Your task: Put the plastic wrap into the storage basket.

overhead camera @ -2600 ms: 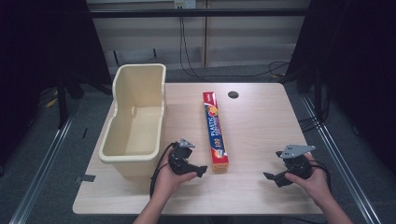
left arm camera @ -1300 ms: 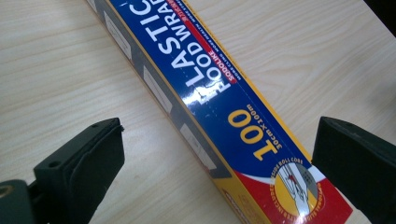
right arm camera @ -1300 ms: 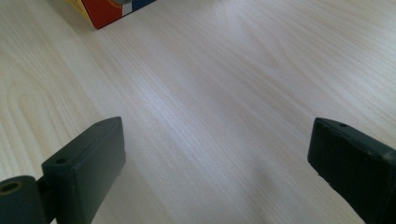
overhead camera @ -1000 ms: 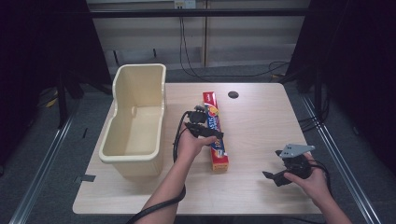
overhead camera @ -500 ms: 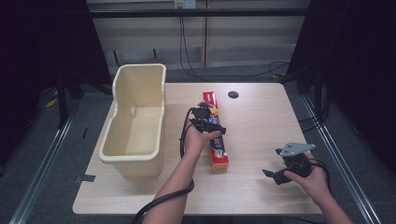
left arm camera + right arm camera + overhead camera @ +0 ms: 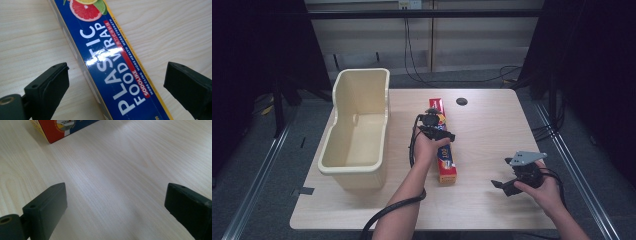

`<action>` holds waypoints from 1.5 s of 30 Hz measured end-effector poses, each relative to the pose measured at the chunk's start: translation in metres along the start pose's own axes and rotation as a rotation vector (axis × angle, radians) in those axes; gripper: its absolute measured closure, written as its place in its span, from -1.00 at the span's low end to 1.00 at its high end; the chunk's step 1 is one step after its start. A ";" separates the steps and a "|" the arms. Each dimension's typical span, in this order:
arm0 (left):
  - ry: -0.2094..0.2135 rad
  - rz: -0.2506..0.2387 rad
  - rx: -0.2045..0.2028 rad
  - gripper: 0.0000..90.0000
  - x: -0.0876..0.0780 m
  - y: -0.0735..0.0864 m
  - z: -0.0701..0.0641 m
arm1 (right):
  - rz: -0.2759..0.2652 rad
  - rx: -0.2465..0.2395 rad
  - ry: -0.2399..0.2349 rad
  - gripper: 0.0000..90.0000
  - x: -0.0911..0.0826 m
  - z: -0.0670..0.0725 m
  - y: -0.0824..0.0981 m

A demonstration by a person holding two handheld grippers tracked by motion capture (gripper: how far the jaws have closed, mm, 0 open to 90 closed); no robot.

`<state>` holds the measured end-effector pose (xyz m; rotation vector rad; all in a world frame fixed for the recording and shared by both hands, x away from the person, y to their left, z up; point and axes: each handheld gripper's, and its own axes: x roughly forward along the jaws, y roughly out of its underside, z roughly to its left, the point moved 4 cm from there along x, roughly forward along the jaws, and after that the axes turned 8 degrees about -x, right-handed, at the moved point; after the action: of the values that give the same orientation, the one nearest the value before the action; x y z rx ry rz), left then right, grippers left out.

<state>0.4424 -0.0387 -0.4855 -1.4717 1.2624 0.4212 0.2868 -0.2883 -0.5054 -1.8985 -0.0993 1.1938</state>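
From above: a long box of plastic wrap (image 6: 443, 148) lying in the middle of the table (image 6: 492, 115), long way running from near to far. Beside it on the left, a tub (image 6: 357, 125). Left gripper (image 6: 435, 130) right over the box, much nearer than the right gripper (image 6: 508, 186), well apart near the front edge.

Along the left gripper (image 6: 117, 82): 2 jaws wide apart, the box between them, slanting across the gap, not yet touched.

Along the right gripper (image 6: 115, 205): 2 jaws wide apart, bare wood between, 1 box corner far ahead.

A cream plastic tub (image 6: 357, 127) stands at the wooden table's (image 6: 492, 120) left edge.
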 end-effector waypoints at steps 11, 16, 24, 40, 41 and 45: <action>-0.028 0.010 -0.006 -0.71 0.009 -0.003 0.000 | -0.005 -0.003 -0.003 -0.91 0.000 0.000 -0.001; -0.040 0.028 -0.018 -0.62 0.012 -0.003 -0.001 | -0.005 0.000 -0.004 -0.91 0.000 -0.001 -0.001; -0.025 0.020 -0.038 -0.52 0.016 -0.004 0.001 | -0.004 0.002 -0.001 -0.91 0.000 -0.001 0.000; -0.065 0.117 -0.135 -0.29 0.010 -0.007 -0.001 | -0.004 0.003 -0.001 -0.91 -0.001 -0.002 -0.001; -0.065 0.124 -0.138 -0.29 0.008 -0.007 0.000 | -0.004 0.003 -0.002 -0.91 -0.001 -0.002 -0.001; -0.088 0.142 -0.138 -0.17 0.003 -0.006 0.002 | -0.008 0.004 0.003 -0.91 -0.001 -0.002 -0.002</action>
<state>0.4494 -0.0394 -0.4859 -1.4661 1.2924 0.6717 0.2886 -0.2888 -0.5030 -1.8944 -0.1023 1.1855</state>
